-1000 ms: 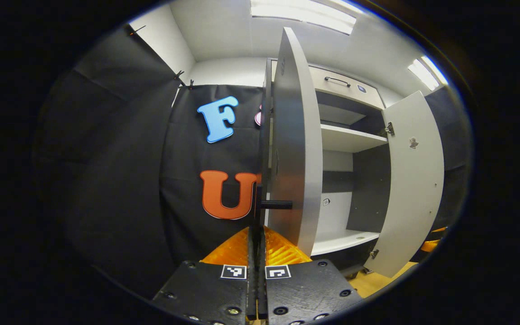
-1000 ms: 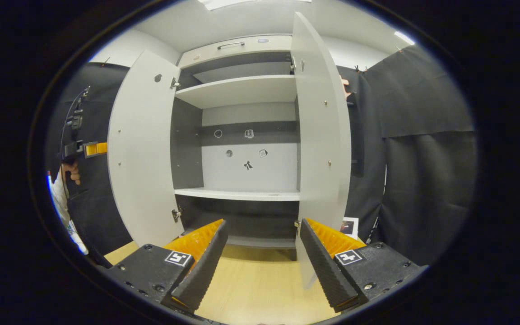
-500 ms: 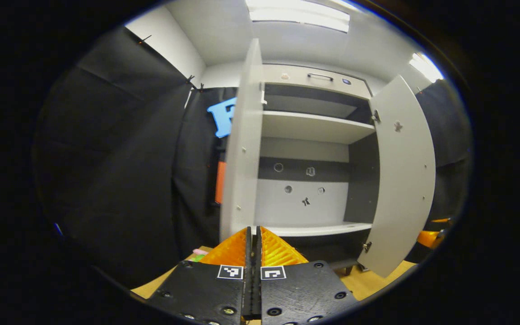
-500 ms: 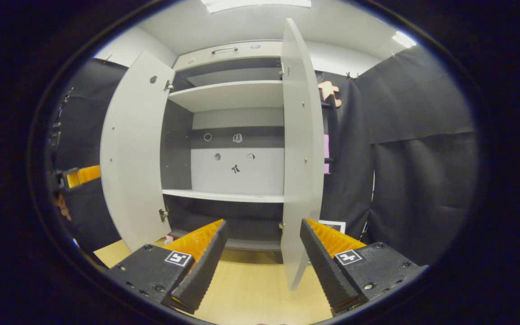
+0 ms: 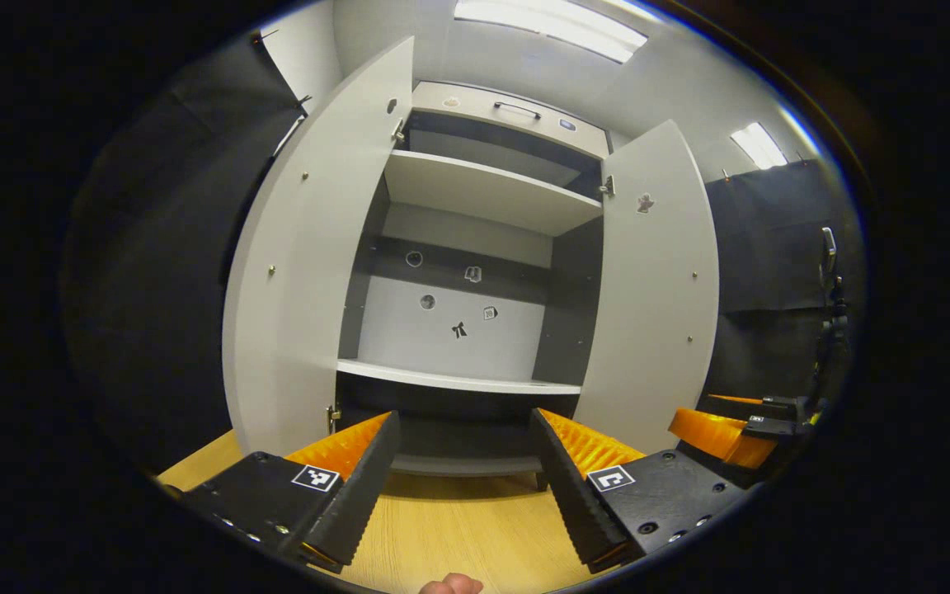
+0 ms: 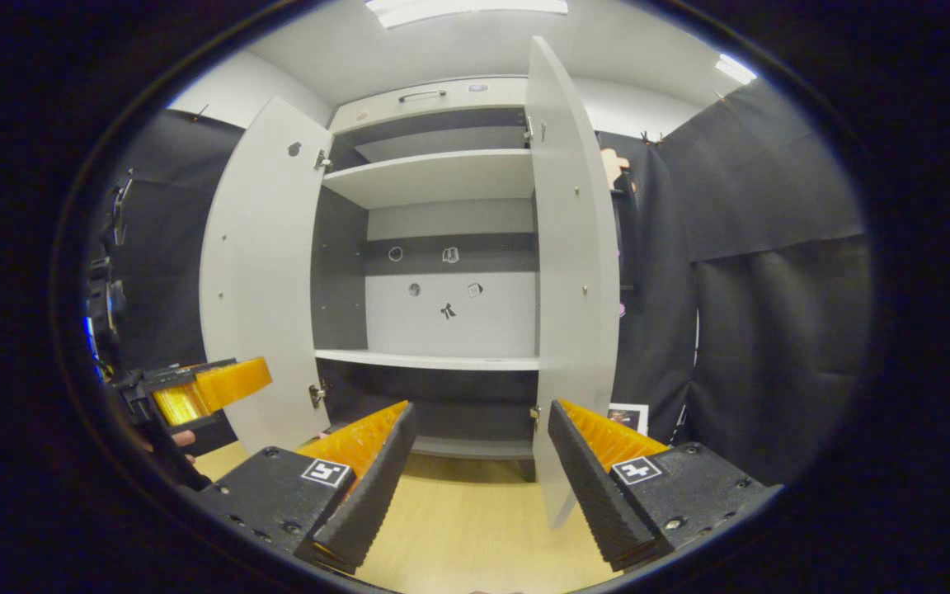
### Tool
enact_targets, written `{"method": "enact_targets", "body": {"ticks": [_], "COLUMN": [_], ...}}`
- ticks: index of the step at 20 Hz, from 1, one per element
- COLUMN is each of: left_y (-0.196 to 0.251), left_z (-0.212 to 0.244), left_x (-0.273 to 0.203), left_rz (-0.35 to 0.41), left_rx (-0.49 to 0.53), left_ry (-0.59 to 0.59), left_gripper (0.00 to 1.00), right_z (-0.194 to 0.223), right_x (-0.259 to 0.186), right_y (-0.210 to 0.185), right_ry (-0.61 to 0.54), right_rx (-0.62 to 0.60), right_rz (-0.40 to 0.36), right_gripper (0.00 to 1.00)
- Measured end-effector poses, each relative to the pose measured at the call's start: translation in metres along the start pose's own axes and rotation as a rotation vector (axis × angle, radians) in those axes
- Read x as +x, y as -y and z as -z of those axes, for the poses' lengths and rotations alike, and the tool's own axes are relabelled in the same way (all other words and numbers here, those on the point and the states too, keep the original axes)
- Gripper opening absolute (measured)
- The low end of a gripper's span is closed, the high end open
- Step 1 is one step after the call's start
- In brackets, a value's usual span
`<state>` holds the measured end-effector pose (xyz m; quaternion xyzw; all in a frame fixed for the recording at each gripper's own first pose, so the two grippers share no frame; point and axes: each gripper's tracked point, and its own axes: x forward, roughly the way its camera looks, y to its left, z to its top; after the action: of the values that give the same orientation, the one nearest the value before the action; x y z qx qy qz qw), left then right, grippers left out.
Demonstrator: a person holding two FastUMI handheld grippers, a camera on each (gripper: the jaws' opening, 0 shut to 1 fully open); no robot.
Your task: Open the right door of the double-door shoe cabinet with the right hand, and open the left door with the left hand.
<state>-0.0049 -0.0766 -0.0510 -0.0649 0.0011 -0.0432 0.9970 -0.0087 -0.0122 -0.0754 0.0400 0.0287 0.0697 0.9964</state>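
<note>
One cabinet (image 5: 475,247), with two doors, left door (image 5: 310,247) and right door (image 5: 656,289), both swung open, and two shelves inside: upper shelf (image 5: 483,190) and lower shelf (image 5: 458,379). On the back panel, five small stickers (image 5: 459,330); one drawer (image 5: 516,115) along the top with one handle (image 5: 516,106). Two grippers: left gripper (image 5: 463,487) and right gripper (image 6: 479,478), each with two jaws set apart; two ceiling lights (image 5: 549,21).

The grey shoe cabinet (image 5: 475,190) stands with left door (image 5: 310,256) and right door (image 5: 656,289) swung open.
</note>
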Motion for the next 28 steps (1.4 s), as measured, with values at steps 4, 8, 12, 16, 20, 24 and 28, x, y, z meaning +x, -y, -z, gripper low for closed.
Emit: {"method": "enact_targets", "body": {"ticks": [4, 8, 12, 16, 20, 24, 28], "left_y": [-0.010, -0.028, -0.031, -0.036, -0.034, -0.024, -0.025], "left_z": [-0.007, -0.006, -0.007, -0.013, -0.023, -0.029, -0.030], "left_x": [-0.001, -0.004, -0.004, -0.001, 0.001, 0.002, 0.001], "left_rz": [-0.006, -0.072, -0.085, -0.097, -0.106, -0.082, -0.084], "left_rx": [0.038, 0.057, 0.054, 0.072, 0.105, 0.097, 0.107], "left_ry": [0.023, 0.009, 0.004, 0.009, 0.043, 0.061, 0.060], "left_gripper": [0.95, 0.95, 0.95, 0.95, 0.95, 0.95, 0.95], "right_z": [0.001, -0.001, -0.002, -0.003, -0.003, -0.008, -0.009], "right_x": [0.001, 0.008, 0.009, 0.009, 0.008, 0.008, 0.009], "right_y": [0.003, -0.004, -0.010, -0.015, -0.016, -0.011, -0.014], "right_ry": [0.000, -0.003, -0.001, 0.004, 0.014, 0.032, 0.032], "right_rx": [-0.002, 0.020, 0.013, 0.015, 0.033, 0.032, 0.027], "right_rz": [0.015, -0.005, -0.019, -0.036, -0.053, -0.043, -0.049], "right_gripper": [1.00, 1.00, 1.00, 1.00, 1.00, 0.96, 1.00]}}
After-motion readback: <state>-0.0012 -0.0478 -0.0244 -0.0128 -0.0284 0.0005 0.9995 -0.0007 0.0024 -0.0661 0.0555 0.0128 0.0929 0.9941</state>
